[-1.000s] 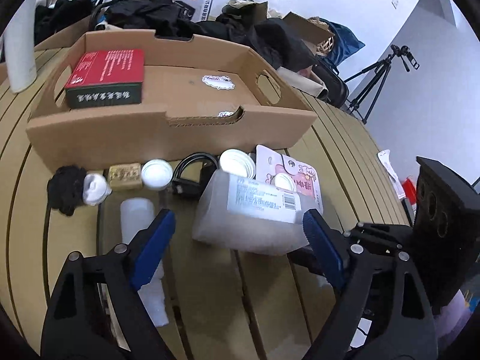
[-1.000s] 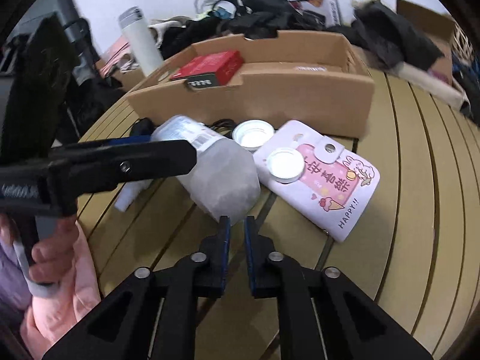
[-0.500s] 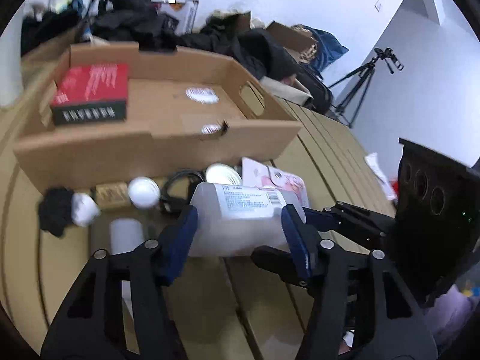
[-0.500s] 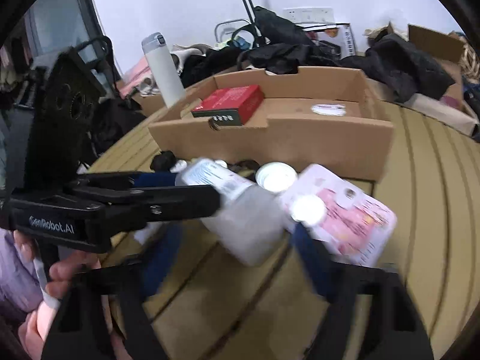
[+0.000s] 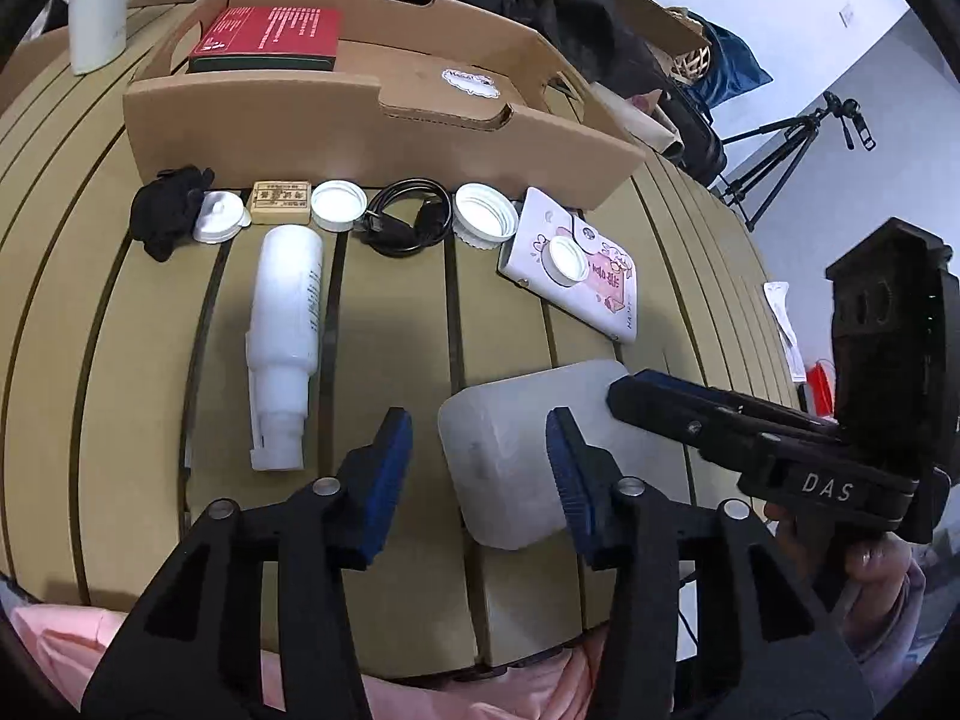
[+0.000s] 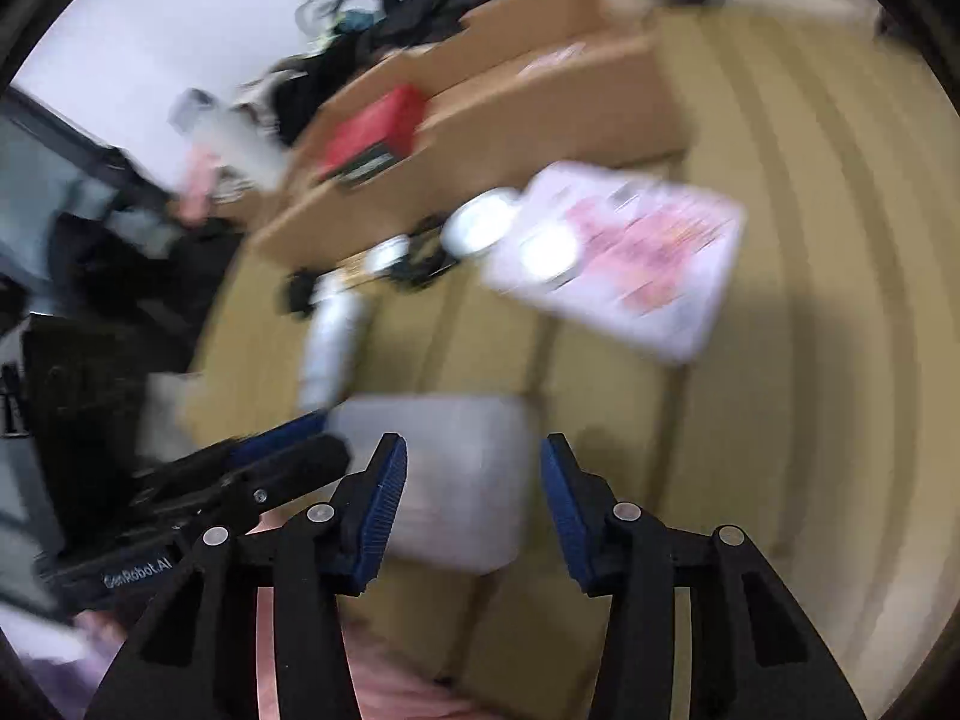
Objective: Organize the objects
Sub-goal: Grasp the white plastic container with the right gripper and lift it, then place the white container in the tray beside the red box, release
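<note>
My left gripper (image 5: 480, 474) stands wide open with its blue pads on either side of the near end of the translucent plastic jug (image 5: 510, 456), which lies on its side on the slatted wooden table (image 5: 390, 324), though I cannot tell whether either pad touches it. My right gripper (image 6: 474, 492) is also spread wide around the same jug in a badly blurred view, gripping nothing that I can make out. Beyond lie a white bottle (image 5: 285, 324), loose white caps (image 5: 339, 205), a coiled black cable (image 5: 408, 222), a pink cartoon pouch (image 5: 600, 285), and a cardboard tray (image 5: 252, 120) holding a red box (image 5: 270, 39).
</note>
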{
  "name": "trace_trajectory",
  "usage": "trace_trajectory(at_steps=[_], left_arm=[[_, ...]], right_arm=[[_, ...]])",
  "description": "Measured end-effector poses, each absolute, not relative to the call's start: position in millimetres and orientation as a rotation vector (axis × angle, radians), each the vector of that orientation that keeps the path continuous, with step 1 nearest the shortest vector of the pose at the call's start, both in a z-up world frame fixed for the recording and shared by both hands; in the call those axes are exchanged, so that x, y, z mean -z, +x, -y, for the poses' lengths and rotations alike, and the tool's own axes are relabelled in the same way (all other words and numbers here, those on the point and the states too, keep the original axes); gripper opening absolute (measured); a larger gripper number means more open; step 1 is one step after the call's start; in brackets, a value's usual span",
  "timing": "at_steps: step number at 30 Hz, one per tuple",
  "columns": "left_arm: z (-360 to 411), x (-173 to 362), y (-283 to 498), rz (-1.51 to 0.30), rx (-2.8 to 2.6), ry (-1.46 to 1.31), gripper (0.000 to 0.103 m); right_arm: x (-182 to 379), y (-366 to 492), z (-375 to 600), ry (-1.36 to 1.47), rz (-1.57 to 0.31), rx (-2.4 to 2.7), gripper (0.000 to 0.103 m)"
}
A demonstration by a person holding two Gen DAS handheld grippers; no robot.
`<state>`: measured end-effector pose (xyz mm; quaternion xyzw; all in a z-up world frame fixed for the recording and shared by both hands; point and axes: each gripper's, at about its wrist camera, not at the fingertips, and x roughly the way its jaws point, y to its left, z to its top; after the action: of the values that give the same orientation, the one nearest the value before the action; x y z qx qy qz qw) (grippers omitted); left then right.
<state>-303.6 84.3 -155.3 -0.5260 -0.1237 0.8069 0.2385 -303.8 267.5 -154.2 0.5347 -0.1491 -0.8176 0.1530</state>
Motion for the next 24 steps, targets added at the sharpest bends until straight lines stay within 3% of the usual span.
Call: trace_trajectory(at_steps=[7,9,11,14,17,24], left_arm=[[-86.9,153.1,-290.5,0.350,-2.181,-1.400,0.051],[-92.5,157.8,-290.2,0.340,-2.161,-1.415,0.048],[-94.7,155.7,-287.3,0.336,-2.171,-1.373,0.034],[-95.7,153.6,-286.2,0.330,-2.180,-1.373,0.027],[-92.5,141.5,-287.4,0.356,-2.209,-1.361,0.027],[-84.8,69.6,-333.2,0.476,-2.204,-1.221,0.027]], right_arm=[[161.9,-294.5,-269.3,1.491,0.500,2.292,0.051],[166.9,-290.4,-268.6,1.464,0.548,2.273,0.051],[170.1,-288.8,-266.9,1.440,0.576,2.277,0.050],[170.2,-291.0,-266.7,1.436,0.579,2.268,0.049],[159.9,-293.1,-267.4,1.428,0.591,2.256,0.042],[82.8,-330.1,-277.2,1.306,0.604,2.328,0.042]])
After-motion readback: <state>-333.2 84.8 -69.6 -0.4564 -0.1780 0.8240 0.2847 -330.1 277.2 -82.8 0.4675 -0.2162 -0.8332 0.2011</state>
